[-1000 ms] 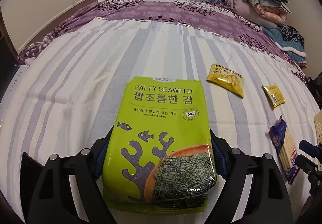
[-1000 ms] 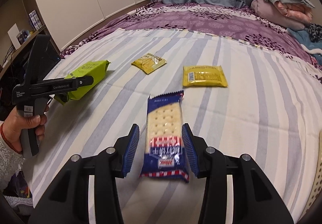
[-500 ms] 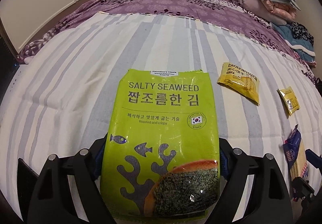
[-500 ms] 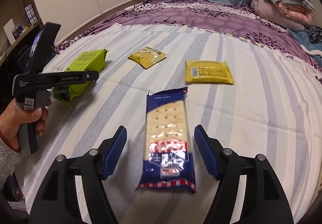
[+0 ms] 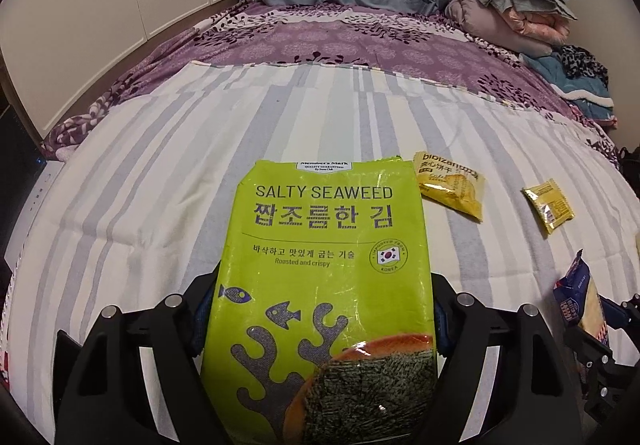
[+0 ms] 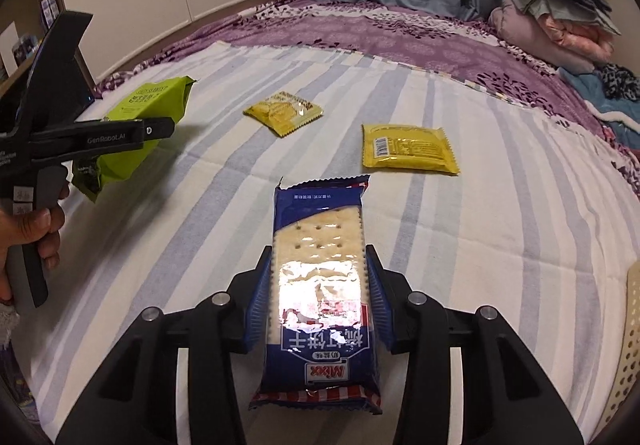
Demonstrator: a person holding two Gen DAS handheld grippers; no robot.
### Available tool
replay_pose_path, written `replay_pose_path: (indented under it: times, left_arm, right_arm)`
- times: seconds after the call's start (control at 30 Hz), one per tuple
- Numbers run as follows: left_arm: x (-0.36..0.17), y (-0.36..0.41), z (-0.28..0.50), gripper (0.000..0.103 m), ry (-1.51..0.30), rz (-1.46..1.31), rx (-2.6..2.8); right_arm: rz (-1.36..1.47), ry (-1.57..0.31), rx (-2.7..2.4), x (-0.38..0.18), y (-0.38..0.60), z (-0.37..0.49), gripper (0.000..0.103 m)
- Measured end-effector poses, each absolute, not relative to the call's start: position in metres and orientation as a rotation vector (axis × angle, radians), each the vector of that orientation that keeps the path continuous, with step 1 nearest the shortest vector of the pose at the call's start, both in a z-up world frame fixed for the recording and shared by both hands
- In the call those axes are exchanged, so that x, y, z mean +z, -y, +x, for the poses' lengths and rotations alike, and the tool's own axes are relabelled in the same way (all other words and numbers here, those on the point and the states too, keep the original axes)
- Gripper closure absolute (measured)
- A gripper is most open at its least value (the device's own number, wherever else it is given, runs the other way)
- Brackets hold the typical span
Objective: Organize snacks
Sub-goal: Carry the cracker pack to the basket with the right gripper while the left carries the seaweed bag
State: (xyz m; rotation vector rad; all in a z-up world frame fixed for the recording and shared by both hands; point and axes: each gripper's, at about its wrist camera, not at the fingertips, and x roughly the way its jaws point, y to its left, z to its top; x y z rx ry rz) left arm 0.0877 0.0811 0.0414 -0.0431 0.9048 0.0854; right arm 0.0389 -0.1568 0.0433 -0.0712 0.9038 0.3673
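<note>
Gripping "SALTY SEAWEED" bag (image 5: 324,285), left tongs (image 5: 320,317); right tongs (image 6: 318,297) clamping seemingly "Mixx" crackers (image 6: 320,285).

right gripper (image 6: 318,299) reclosed on cracker pack (image 6: 318,285), now lifted

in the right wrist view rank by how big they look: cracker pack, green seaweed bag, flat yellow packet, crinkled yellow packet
1. cracker pack, though it is nearest, held in the right tool
2. green seaweed bag, partly hidden by the left tool
3. flat yellow packet
4. crinkled yellow packet

Glossy plastic-film seaweed bag (image 5: 324,265), cracker pack (image 6: 320,285); matt woven cloth striped sheet (image 6: 500,237); matt black tongs (image 6: 318,301).
</note>
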Motion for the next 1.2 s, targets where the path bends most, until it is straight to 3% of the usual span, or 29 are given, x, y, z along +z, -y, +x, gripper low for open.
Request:
replay_pose_path:
  times: [0.63,1.2]
  left_arm:
    - [0.117,-0.001,0.036,0.023,-0.762,0.063,-0.077]
    - [0.145,0.07,0.002,0.023,-0.709,0.15,-0.203]
  right_arm:
    - [0.066,-0.731,0.297,0.118,0.226,-0.012,0.059]
    - [0.164,-0.613,0.14,0.149,0.313,-0.053,0.059]
